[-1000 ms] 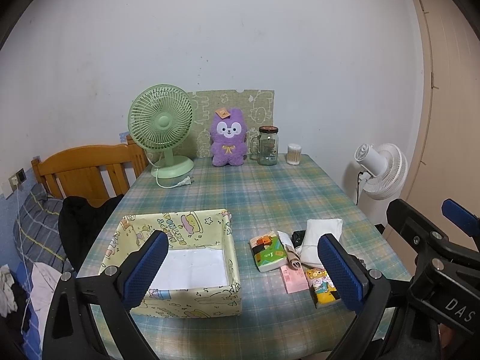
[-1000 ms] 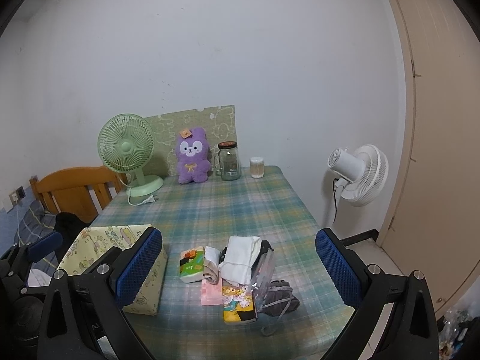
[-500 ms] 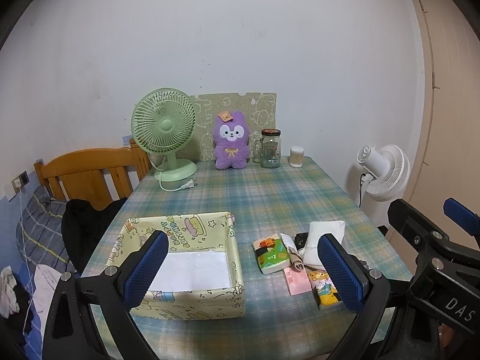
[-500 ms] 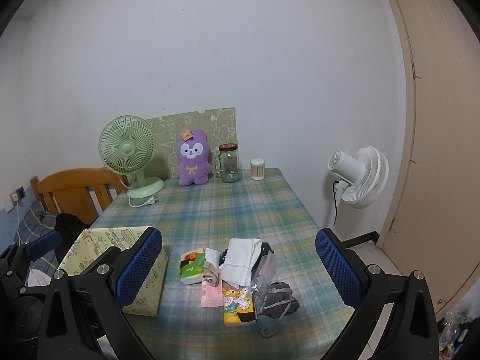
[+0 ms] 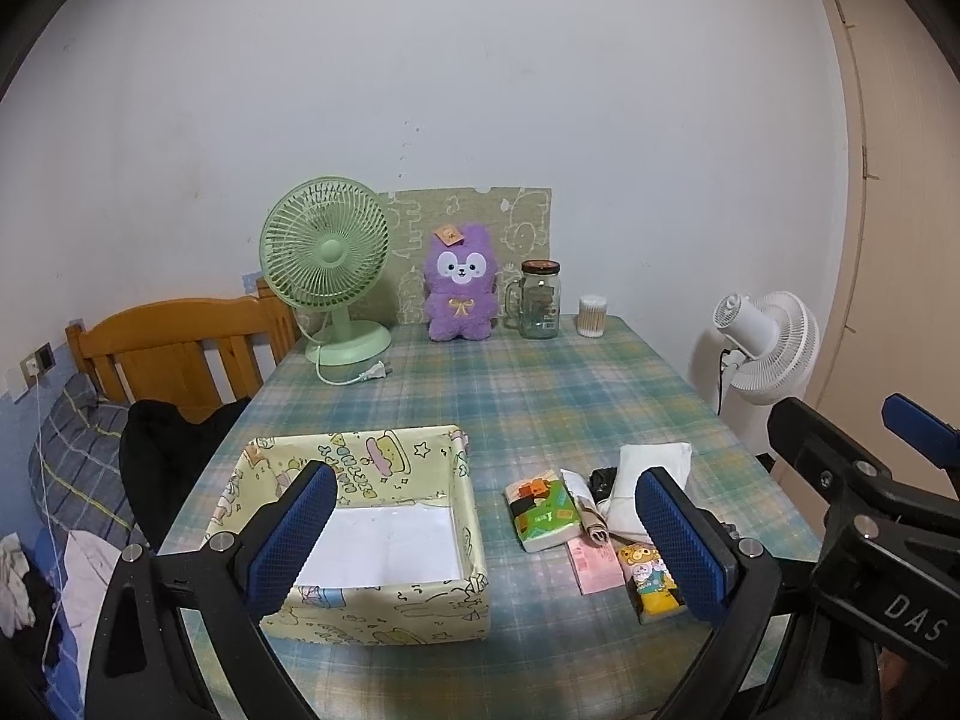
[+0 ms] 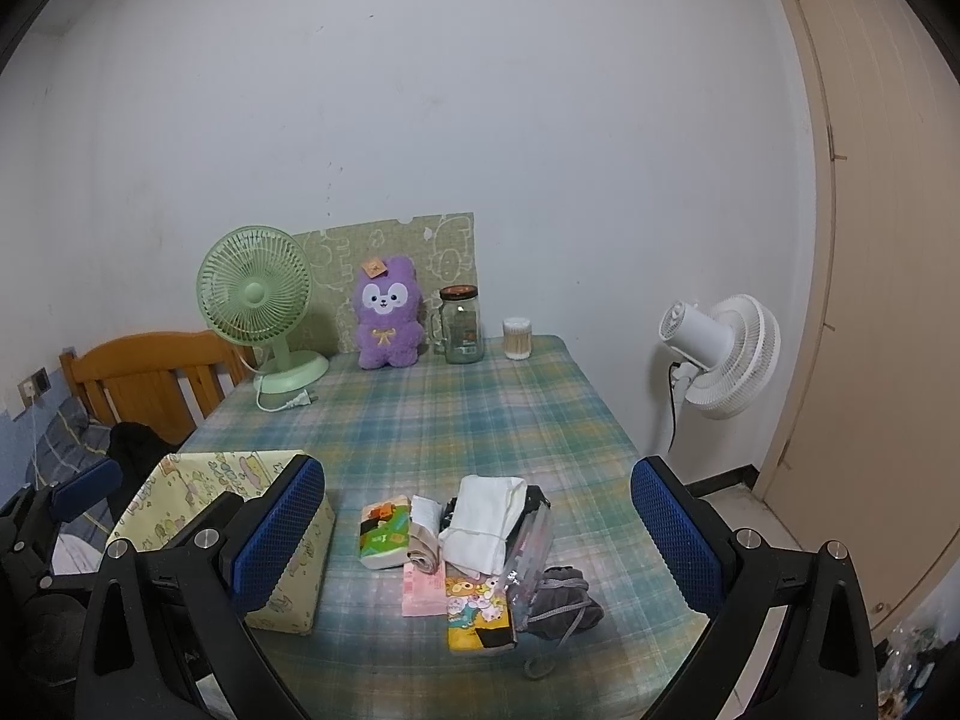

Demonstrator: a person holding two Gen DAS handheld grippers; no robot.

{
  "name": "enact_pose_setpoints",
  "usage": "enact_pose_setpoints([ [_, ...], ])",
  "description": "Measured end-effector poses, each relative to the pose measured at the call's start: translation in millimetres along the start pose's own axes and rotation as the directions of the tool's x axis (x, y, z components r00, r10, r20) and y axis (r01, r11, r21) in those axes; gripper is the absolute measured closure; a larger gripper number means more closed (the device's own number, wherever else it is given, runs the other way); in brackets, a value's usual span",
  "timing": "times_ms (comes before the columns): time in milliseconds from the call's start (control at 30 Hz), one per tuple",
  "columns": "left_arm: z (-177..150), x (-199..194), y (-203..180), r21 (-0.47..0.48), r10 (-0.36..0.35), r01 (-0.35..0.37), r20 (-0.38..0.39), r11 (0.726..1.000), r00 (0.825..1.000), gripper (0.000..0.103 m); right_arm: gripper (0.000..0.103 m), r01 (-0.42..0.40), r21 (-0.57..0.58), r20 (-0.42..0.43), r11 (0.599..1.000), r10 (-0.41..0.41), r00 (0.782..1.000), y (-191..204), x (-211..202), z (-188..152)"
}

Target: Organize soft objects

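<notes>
Ahead of right hand-held gripper (image 6: pixel 474 540), soft-item pile (image 6: pixel 480 540) (untouched)

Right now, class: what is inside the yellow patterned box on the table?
The yellow patterned box holds nothing visible: only its white floor shows. The left gripper's finger hides the near-left corner.
</notes>
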State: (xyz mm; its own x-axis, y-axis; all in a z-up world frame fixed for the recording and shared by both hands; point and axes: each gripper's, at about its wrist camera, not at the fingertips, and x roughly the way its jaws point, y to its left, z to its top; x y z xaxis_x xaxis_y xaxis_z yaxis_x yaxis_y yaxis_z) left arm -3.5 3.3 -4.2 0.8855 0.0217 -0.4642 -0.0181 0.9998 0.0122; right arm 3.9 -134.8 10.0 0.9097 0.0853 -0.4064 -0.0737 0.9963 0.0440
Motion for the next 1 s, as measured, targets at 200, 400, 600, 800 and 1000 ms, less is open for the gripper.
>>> enact_pose_setpoints([
  [200,-1,1,-1,-0.001,-0.007,0.007,-0.004,1.0,1.0,0.002,0.0,-0.006,0.002,-0.005,1.0,0.006,1.0,1,2,-1],
  [400,-3,2,-3,0.0,-0.016,0.016,-0.003,1.0,1.0,0.003,0.0,-0.016,0.006,-0.024,1.0,0.016,1.0,-1,8,-3],
  [600,-4,2,-3,0.002,-0.012,0.012,-0.006,1.0,1.0,0.006,0.0,-0.018,0.01,-0.024,1.0,0.018,1.0,-2,10,-6],
  [800,-7,10,-6,0.002,-0.022,0.022,-0.028,1.0,0.999,0.007,0.0,-0.036,-0.002,-0.017,0.999,0.036,0.999,-2,14,-10],
  [1000,-12,22,-17,0.012,-0.063,0.064,-0.049,0.998,0.997,0.007,0.0,-0.04,-0.002,-0.022,0.999,0.04,0.999,-11,22,-17],
])
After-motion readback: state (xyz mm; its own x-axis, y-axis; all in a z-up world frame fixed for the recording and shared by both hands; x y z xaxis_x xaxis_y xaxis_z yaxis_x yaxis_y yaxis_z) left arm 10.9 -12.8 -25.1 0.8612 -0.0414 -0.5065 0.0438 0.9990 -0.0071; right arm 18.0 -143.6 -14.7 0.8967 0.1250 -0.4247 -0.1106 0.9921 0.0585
